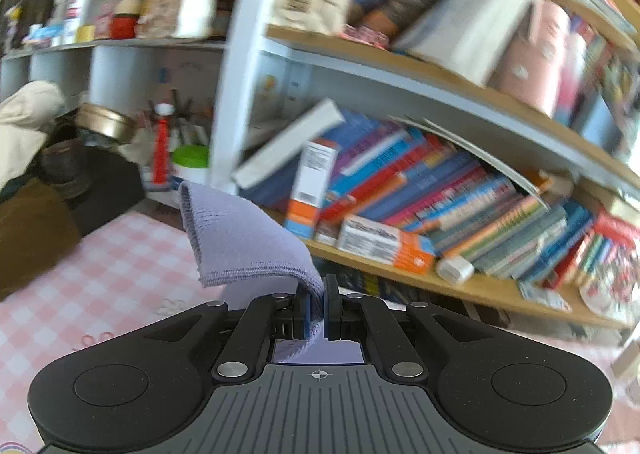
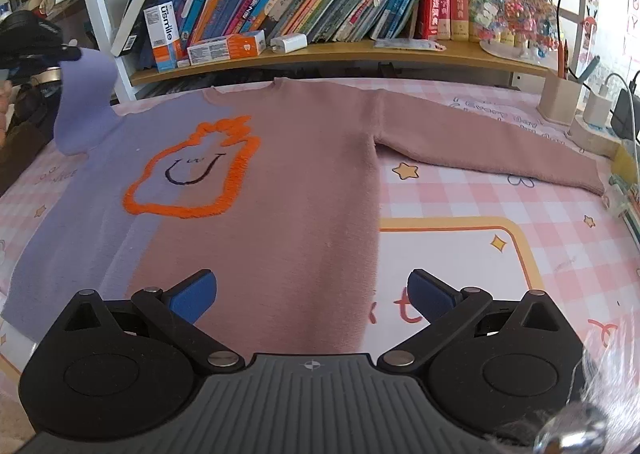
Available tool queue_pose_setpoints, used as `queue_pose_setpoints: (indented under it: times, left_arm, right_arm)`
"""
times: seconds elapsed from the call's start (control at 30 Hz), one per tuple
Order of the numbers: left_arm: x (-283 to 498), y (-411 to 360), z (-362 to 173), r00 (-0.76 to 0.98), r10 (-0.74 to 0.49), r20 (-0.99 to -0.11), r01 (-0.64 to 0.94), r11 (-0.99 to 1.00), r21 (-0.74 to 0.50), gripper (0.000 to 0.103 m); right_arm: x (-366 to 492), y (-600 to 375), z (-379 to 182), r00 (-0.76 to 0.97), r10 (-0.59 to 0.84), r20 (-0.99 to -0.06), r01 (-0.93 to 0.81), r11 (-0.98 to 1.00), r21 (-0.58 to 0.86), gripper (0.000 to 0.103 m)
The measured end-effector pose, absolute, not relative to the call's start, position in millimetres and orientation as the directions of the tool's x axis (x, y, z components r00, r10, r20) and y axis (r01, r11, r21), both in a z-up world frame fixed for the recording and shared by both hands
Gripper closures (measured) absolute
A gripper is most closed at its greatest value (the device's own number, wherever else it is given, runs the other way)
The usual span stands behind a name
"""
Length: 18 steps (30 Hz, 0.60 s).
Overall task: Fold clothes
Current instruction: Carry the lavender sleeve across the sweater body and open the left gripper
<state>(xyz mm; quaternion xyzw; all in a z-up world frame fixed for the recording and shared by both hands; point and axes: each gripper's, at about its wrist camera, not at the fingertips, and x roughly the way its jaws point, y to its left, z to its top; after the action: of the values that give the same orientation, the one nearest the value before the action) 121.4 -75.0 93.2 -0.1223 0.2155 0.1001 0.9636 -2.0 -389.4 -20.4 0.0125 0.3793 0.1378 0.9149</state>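
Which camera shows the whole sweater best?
The right wrist view: the sweater lies spread flat on the checked cloth, body and pink sleeve visible. The left wrist view shows only its purple sleeve, pinched between the left gripper fingers.

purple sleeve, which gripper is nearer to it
Left. The left gripper is shut on the purple sleeve, holding its cuff up off the table. The right gripper hovers open over the sweater's lower hem, well away from that sleeve.
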Motion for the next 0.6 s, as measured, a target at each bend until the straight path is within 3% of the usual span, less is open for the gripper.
queue_pose_setpoints:
  times: [0.6]
  left_arm:
    - [160,-163,71,0.857,0.060,-0.512,-0.113,0.991,-0.073,0.099]
  right_arm:
    - [6,-425,-29,0.670,0.262,-0.695,-0.187,0.965,0.183,0.000]
